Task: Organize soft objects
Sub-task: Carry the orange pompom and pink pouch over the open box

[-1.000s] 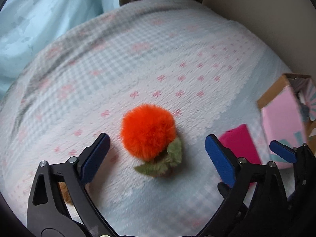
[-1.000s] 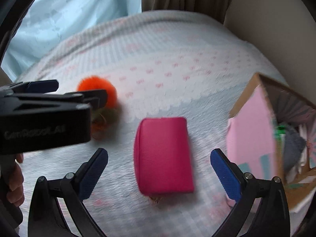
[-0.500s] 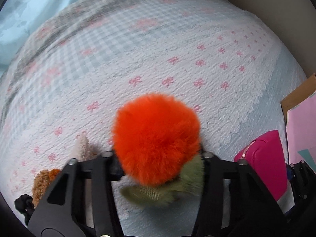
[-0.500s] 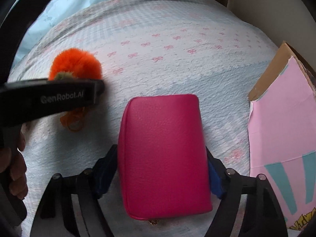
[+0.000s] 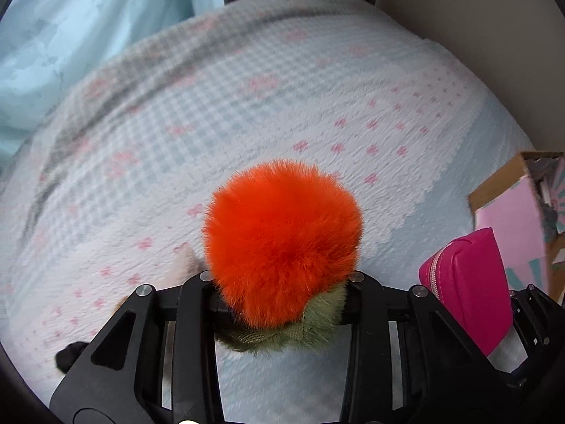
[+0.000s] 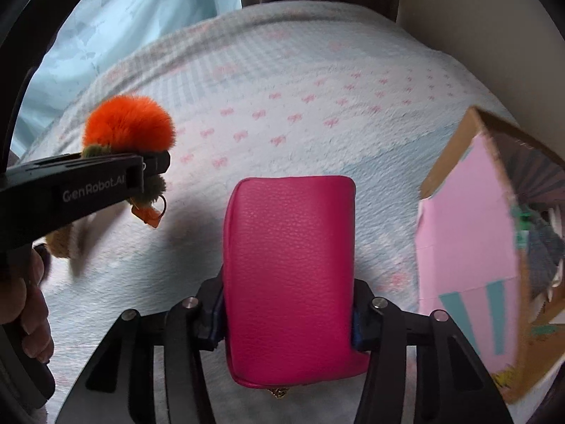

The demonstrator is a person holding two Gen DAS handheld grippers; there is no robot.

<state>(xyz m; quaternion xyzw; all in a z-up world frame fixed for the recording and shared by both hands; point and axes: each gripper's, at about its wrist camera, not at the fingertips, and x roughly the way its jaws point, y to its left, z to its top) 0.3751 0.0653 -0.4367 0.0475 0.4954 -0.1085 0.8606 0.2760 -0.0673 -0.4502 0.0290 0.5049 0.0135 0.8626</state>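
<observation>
A fluffy orange pompom (image 5: pixel 282 240) with a green furry leaf (image 5: pixel 310 328) sits between the jaws of my left gripper (image 5: pixel 280 282), which are still closing and press on its base; it is lifted off the bedspread. From the right wrist view the same pompom (image 6: pixel 129 125) shows above the left gripper (image 6: pixel 152 162), a small orange tag and ring hanging below. My right gripper (image 6: pixel 287 314) squeezes a magenta leather pouch (image 6: pixel 289 258) from both sides, jaws still closing, the pouch raised off the bed. The pouch (image 5: pixel 469 282) also shows at the right of the left wrist view.
A pink cardboard box (image 6: pixel 469 247) with an open top stands at the right, holding grey and other soft things. The bedspread (image 6: pixel 300 106) is checked with pink bows. A brown plush toy (image 6: pixel 61 243) lies at the left, near a person's hand (image 6: pixel 24 304).
Both grippers went from wide open to closed around their objects: the left on the orange pompom, the right on the magenta pouch. Both objects have since been lifted off the bedspread.
</observation>
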